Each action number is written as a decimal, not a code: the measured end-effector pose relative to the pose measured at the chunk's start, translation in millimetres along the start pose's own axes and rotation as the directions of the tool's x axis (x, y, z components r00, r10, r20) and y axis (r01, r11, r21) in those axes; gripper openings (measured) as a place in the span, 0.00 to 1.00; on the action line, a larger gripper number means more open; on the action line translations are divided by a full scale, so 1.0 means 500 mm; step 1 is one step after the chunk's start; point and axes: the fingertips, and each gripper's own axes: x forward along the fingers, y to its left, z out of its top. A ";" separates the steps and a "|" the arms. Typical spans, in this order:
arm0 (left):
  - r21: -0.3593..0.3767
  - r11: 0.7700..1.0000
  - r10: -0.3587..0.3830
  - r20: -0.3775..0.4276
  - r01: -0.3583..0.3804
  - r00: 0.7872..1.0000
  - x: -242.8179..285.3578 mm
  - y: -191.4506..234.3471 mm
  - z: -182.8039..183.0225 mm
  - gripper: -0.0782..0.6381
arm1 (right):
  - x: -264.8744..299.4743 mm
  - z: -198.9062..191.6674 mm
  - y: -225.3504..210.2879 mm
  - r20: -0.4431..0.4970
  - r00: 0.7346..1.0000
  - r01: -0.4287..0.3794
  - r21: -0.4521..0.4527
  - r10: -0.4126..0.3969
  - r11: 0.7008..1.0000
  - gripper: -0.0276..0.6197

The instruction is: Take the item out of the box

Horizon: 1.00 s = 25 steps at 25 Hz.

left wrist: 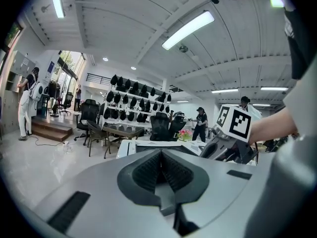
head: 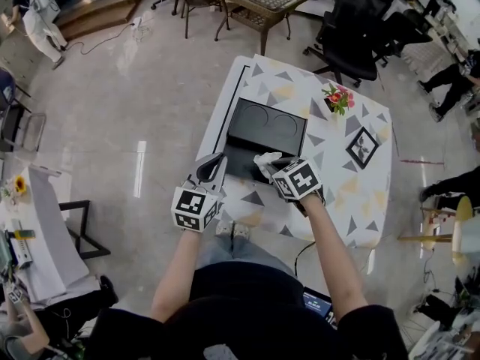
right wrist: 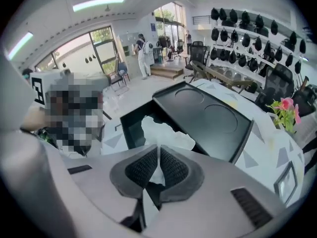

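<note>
I have the right gripper (right wrist: 158, 168) clenched on the white crumpled item (right wrist: 166, 135). A fold of it is pinched between the pads and the rest bunches out ahead of them, over the open black box (right wrist: 130, 129). From the head view the item (head: 265, 160) sits at the box's (head: 241, 160) near right edge, just under my right gripper (head: 268, 171). I judge it raised off the box floor, though I cannot tell whether its lower end has cleared the rim. The lid (head: 267, 124) lies open on the far side of the box, so that part is done. My left gripper (head: 213, 165) is closed on nothing, its pads (left wrist: 148, 171) together, idle at the box's near left corner. The grasp is made; what's left, I reckon, is carrying the item clear of the box and setting it on the surface (head: 352, 193) beside the box
</note>
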 end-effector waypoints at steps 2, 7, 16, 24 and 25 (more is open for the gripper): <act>0.002 1.000 -0.011 0.004 0.011 1.000 0.008 -0.006 0.005 0.14 | -0.032 0.010 0.000 0.087 0.996 -0.013 0.034 0.010 0.999 0.07; 0.015 0.999 -0.038 0.010 0.038 0.999 0.026 -0.026 0.017 0.14 | -0.128 0.021 -0.015 0.323 0.945 0.011 0.112 -0.047 0.994 0.07; 0.046 0.996 -0.077 0.027 0.076 0.997 0.048 -0.049 0.047 0.14 | -0.281 -0.011 -0.051 0.671 0.688 0.066 0.322 -0.277 0.944 0.07; 0.067 0.993 -0.100 0.035 0.098 0.994 0.058 -0.065 0.062 0.14 | -0.392 -0.033 -0.054 0.768 0.438 0.180 0.434 -0.467 0.883 0.08; 0.069 0.993 -0.101 0.036 0.099 0.994 0.058 -0.066 0.062 0.14 | -0.397 -0.037 -0.053 0.764 0.420 0.197 0.450 -0.489 0.871 0.08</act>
